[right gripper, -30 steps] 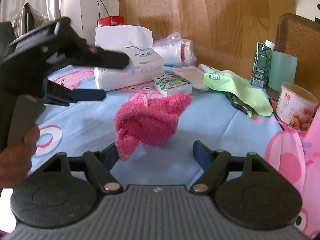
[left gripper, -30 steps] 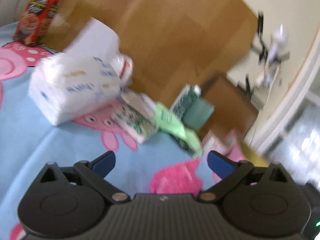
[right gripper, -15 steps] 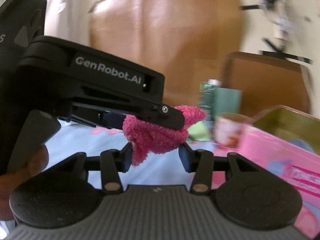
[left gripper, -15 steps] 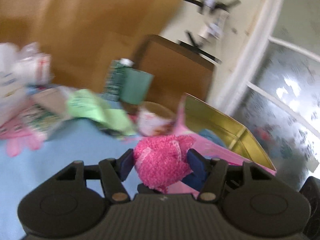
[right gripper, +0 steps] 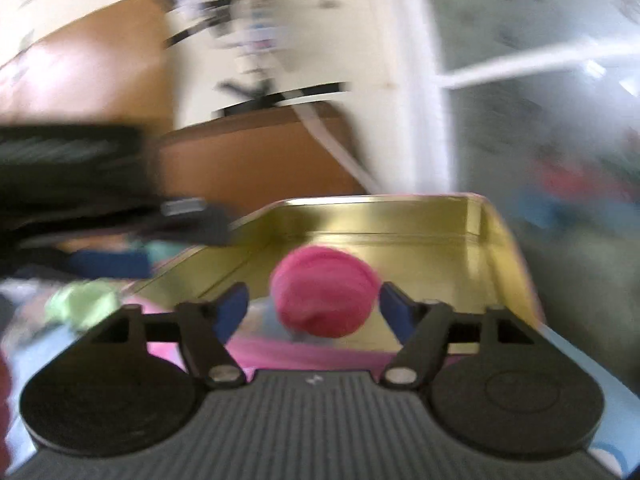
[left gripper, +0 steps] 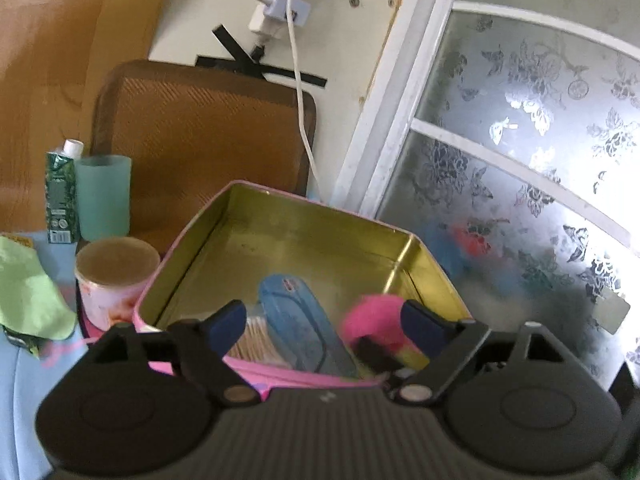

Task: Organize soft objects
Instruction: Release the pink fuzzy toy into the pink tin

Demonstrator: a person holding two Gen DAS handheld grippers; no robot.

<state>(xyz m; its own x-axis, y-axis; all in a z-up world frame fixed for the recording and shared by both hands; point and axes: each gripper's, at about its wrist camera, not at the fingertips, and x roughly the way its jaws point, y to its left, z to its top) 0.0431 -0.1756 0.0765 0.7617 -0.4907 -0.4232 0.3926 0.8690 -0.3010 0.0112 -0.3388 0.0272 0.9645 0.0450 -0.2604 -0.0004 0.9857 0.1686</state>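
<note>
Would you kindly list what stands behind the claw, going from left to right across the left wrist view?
Light green cloth → green carton → teal cup → round pink tub → gold-lined tin → frosted glass door.

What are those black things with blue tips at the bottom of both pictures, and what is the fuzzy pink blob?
Those are two grabbers, like big tweezers. A person holds one in each hand, and each has a camera looking out along its two blue-tipped fingers. One picture comes from the left gripper, the other from the right gripper.

Both look into an open tin box, gold inside and pink outside. The pink fuzzy thing is soft; it sits between the right grabber's fingers, over the box. Both grabbers' jaws are opening, so nothing is squeezed; the pink thing looks let go. A blue case already lies in the box. Beside it stand a paper cup, a green carton and a green cloth.
</note>
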